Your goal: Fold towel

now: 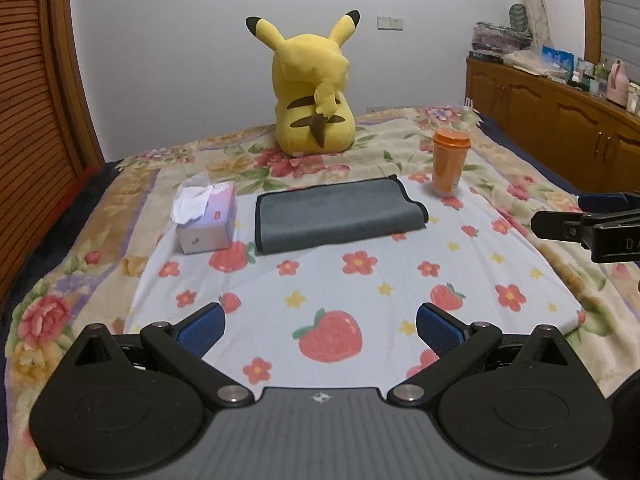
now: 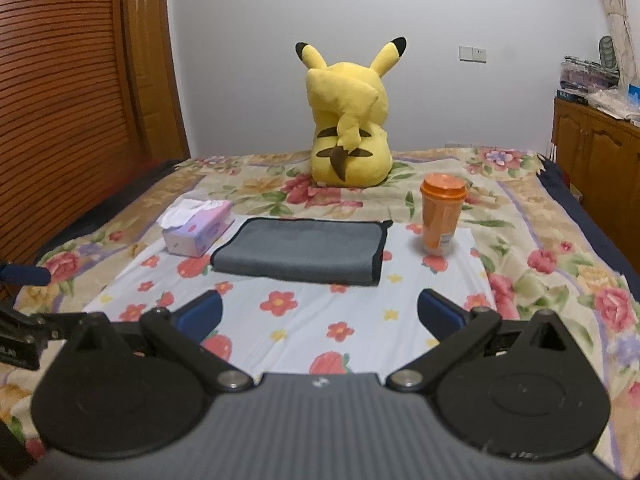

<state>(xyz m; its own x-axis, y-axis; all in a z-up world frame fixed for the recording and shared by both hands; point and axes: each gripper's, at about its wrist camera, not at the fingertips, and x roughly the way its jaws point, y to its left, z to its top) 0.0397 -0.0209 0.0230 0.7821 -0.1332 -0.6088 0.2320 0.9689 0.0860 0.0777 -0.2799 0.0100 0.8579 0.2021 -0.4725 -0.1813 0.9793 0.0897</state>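
On the floral bed [image 1: 520, 200], a yellow plush [image 1: 312, 92] sits at 12 o'clock, tissue box [image 1: 206, 216] at 10, orange cup [image 1: 450, 160] at 2.

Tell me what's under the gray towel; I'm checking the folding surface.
The gray towel lies on a strawberry-print cloth spread over the floral blanket. Anything beneath its middle is covered.

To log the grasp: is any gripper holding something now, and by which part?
Nothing is held. The left gripper and the right gripper are both open, short of the grey towel.
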